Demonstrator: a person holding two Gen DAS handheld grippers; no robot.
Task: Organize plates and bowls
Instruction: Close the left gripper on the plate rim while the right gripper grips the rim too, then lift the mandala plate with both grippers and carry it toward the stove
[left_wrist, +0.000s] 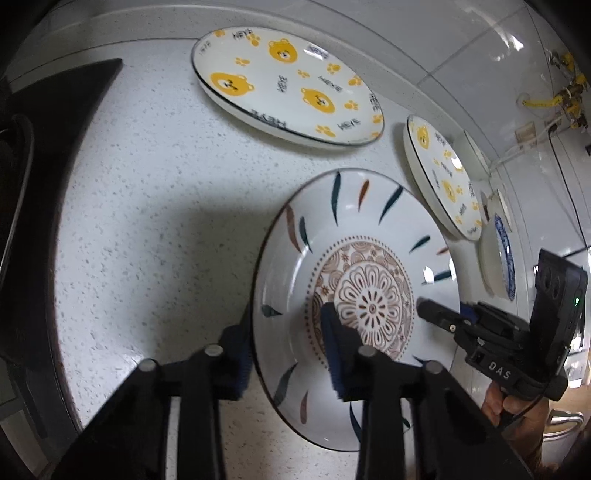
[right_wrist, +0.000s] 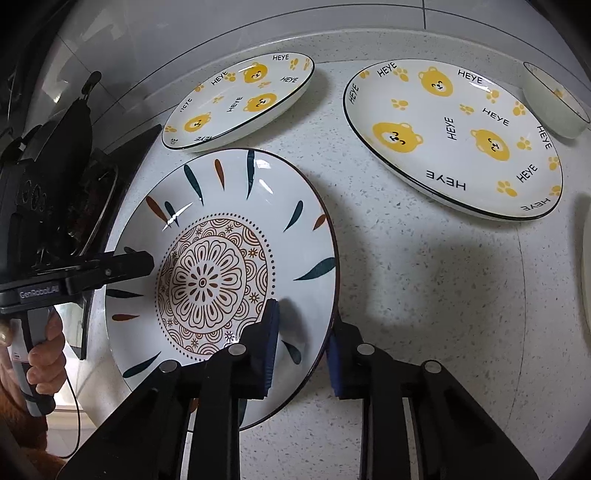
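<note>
A white deep plate with a brown flower centre and teal and brown leaf marks (left_wrist: 369, 229) (right_wrist: 236, 192) lies on the speckled counter. My left gripper (left_wrist: 288, 350) straddles its left rim, one blue pad outside and one on the inner slope, clamped on it. My right gripper (right_wrist: 303, 350) grips the opposite rim the same way, with one pad inside the plate and one outside. Each gripper also shows in the other view, the left gripper (right_wrist: 144, 264) and the right gripper (left_wrist: 424, 308), each pinching the plate's edge.
Two white plates with yellow bears lie behind, one (right_wrist: 240, 99) to the left and a larger one (right_wrist: 454, 136) to the right. A small bowl (right_wrist: 554, 107) sits far right. A blue-rimmed dish (left_wrist: 498, 258) stands near the wall. A black stove (left_wrist: 55, 184) borders the counter.
</note>
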